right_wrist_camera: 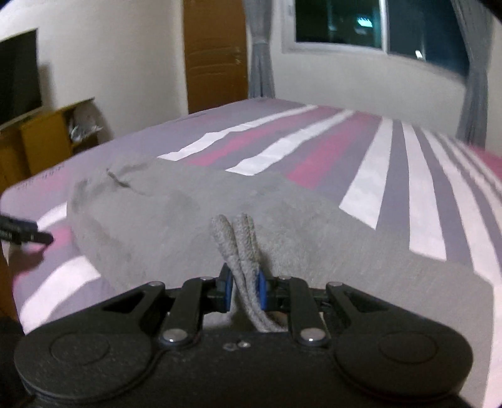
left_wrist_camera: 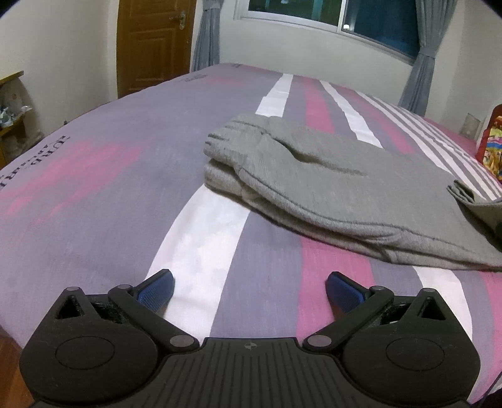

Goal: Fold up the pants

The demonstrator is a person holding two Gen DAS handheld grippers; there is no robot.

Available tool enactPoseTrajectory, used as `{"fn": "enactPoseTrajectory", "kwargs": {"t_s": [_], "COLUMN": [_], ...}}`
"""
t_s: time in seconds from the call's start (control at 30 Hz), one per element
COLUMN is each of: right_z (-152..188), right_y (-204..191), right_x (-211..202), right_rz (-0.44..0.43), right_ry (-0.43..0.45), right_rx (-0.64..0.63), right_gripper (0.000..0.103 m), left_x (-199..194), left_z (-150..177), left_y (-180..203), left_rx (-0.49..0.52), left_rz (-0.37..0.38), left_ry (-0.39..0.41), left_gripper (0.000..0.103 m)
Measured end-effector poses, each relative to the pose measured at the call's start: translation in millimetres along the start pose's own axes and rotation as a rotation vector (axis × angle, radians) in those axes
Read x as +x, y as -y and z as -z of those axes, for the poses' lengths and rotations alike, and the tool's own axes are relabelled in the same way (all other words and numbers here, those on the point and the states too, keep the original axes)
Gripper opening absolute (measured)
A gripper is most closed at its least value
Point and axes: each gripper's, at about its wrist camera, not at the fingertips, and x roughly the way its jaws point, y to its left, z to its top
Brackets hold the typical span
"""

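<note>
A bedroom with pale walls holds a wide bed [left_wrist_camera: 94, 194] covered by a sheet striped in grey-purple, pink and white. Behind it stand a brown wooden door [left_wrist_camera: 153, 44], a window [left_wrist_camera: 339, 15] that is dark outside, and grey curtains [left_wrist_camera: 423, 62] gathered at either side. In the right wrist view a dark television [right_wrist_camera: 18, 78] hangs on the wall above a low wooden cabinet [right_wrist_camera: 40, 138]. The grey pants [left_wrist_camera: 329, 188] lie on the bed, folded over into several layers, with the ribbed end of the stack toward the door and the bulk spreading to the right. The left gripper [left_wrist_camera: 249, 288] hovers low over the sheet just short of the pants, its blue pads [left_wrist_camera: 157, 290] spread wide apart with nothing between them and a white stripe running under them. The right gripper [right_wrist_camera: 244, 290] is closed tightly on an edge of the pants, where two rolled ridges of grey cloth stick up between its blue pads [right_wrist_camera: 262, 290]; the rest of the fabric mounds up ahead of it. At the left edge of the right wrist view the tip of the other tool shows as a dark blurred shape above the sheet. A bright red and yellow object [left_wrist_camera: 491, 147] sits at the far right of the bed, too cropped to identify.
</note>
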Motion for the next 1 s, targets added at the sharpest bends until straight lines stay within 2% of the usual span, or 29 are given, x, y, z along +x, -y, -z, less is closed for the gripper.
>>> {"fn": "enactPoseTrajectory", "kwargs": {"t_s": [0.47,0.6,0.7,0.73,0.77,0.83,1.0], "right_z": [9,18,19,19,19,20,33], "right_y": [-32,-43,-41,-41,-39,-27,21], "right_x": [15,12,-1,-6,-13,-31,-83], "right_rz": [-0.004,-0.026,-0.163,-0.173,-0.175,-0.194,0.023], "right_ry": [-0.054,-0.070,-0.048,-0.033,-0.009,0.031,0.118], "right_rx": [-0.117,-0.134,-0.037,-0.028,-0.017,0.063,0.183], "right_gripper": [0.017,0.028,0.059,0.060,0.058,0.037,0.028], "left_x": [-6,-6,-5,-6,-8,-13,-24], "left_z": [9,11,11,10,9,7,-9], "left_y": [2,4,5,5,6,5,23], "left_rx": [-0.005,-0.004,-0.004,-0.005,-0.010,-0.038,-0.078], "left_rz": [-0.008,-0.013,-0.020,-0.022,-0.024,-0.004,0.051], "left_ry": [-0.004,-0.003,-0.005,-0.008,-0.006,0.011,0.078], "left_gripper": [0.103,0.103,0.103,0.103,0.103,0.103,0.103]}}
